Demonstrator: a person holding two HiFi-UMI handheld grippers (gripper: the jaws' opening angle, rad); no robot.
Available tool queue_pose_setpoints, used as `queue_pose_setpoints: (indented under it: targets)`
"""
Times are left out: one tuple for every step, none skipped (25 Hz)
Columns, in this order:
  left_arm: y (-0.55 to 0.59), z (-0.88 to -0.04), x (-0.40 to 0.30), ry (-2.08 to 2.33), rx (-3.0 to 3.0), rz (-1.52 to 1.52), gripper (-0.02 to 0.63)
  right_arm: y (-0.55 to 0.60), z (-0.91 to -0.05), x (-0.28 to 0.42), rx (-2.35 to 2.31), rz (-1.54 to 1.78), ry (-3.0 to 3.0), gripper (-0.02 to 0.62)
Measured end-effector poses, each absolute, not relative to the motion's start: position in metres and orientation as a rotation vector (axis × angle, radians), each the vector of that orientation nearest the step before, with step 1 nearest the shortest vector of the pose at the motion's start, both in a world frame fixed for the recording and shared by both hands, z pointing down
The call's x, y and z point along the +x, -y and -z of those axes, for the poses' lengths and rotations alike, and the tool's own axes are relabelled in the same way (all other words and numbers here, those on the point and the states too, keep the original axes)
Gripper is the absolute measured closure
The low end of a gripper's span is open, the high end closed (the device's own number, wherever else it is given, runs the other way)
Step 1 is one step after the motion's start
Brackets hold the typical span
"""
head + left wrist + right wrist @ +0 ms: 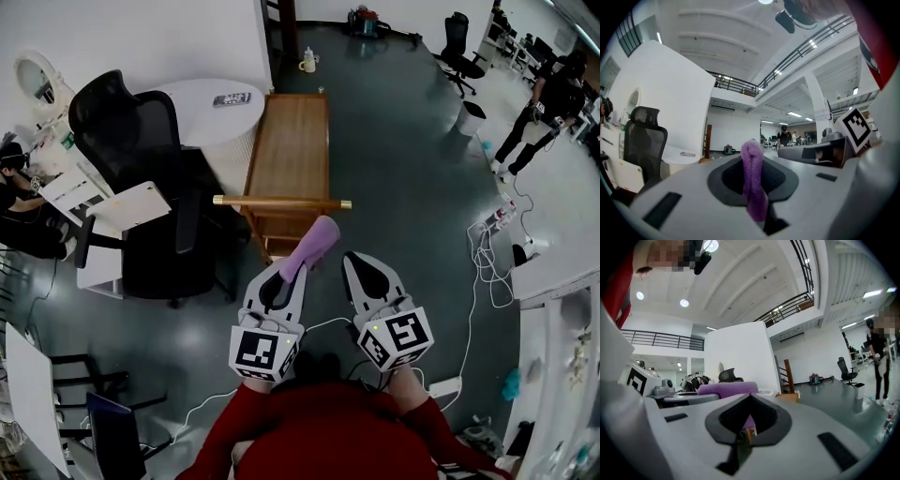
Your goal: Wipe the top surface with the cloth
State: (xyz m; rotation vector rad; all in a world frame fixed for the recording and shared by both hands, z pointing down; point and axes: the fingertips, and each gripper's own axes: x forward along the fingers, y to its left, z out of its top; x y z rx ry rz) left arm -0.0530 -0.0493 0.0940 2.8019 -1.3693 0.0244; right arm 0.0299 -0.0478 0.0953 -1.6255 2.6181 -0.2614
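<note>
Left claw (285,269) pinches a soft purple cloth (315,242); right claw (355,260) closed, empty. Head view shows the long wooden bench (291,141) ahead, open grey floor (403,150) to its right.

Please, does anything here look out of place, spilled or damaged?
Nothing stands out. The purple cloth sticks up from the shut left gripper, not yet on the wooden cart; no spill or damage shows.
</note>
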Motion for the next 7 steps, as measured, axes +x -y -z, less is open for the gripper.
queue_pose_setpoints:
  targets:
    - [0.0492,-0.0941,-0.0531,1.367,2.803,-0.024,0.554,0.0478,-0.0952,0.0301,-1.631,0.253,-2.624,0.583]
    - [0.0494,-0.0939,-0.0533,1.366,2.803,-0.022,0.554,0.0478,-0.0951,0.0304,-1.636,0.244,-2.630,0.583]
    - [0.0497,-0.0938,-0.0538,1.366,2.802,-0.018,0.554,0.0480,-0.0952,0.0306,-1.640,0.235,-2.636,0.583]
    - [0.0502,-0.0937,-0.0543,1.367,2.801,-0.014,0.554,0.0483,-0.0953,0.0309,-1.643,0.227,-2.640,0.583]
    - [0.0507,-0.0936,-0.0548,1.368,2.801,-0.013,0.554,0.0486,-0.0955,0.0312,-1.647,0.219,-2.644,0.583]
    - [0.0513,-0.0935,-0.0552,1.369,2.803,-0.012,0.554,0.0490,-0.0957,0.0316,-1.650,0.211,-2.647,0.583]
    - [0.0519,-0.0934,-0.0556,1.370,2.804,-0.012,0.554,0.0493,-0.0958,0.0320,-1.653,0.203,-2.649,0.583]
